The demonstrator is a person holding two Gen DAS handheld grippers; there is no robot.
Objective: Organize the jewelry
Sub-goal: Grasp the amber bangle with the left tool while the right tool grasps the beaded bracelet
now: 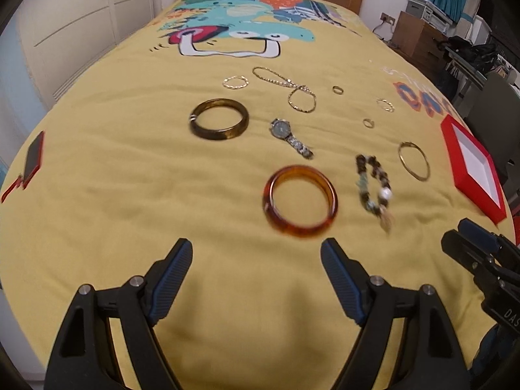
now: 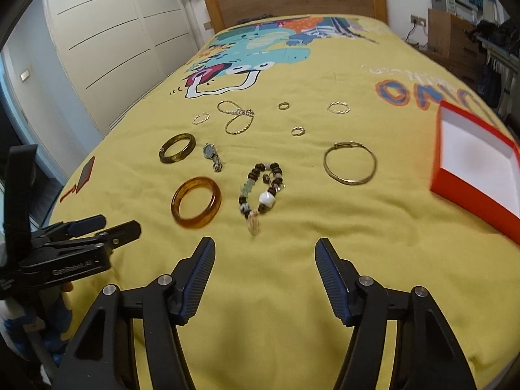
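Note:
Jewelry lies spread on a yellow bedspread [image 1: 113, 162]. An amber bangle [image 1: 300, 202] [image 2: 196, 202] lies just ahead of my open, empty left gripper [image 1: 256, 250]. A beaded bracelet [image 1: 373, 185] [image 2: 261, 191] lies ahead of my open, empty right gripper [image 2: 265, 250]. Farther off are a dark brown bangle [image 1: 219, 123] [image 2: 177, 152], a wristwatch [image 1: 291, 137] [image 2: 213, 156], a thin gold bangle [image 1: 414, 161] [image 2: 350, 166], chain bracelets [image 1: 292, 89] [image 2: 235, 117] and several small rings [image 2: 297, 131]. An open red box [image 1: 473, 169] [image 2: 477, 165] with a white inside sits at the right.
A dark phone in a red case [image 1: 34, 159] [image 2: 85, 170] lies near the bed's left edge. A wooden headboard [image 2: 295, 0] is at the far end. White wardrobe doors [image 2: 113, 32] stand left; a wooden cabinet [image 2: 451, 35] and clutter stand right.

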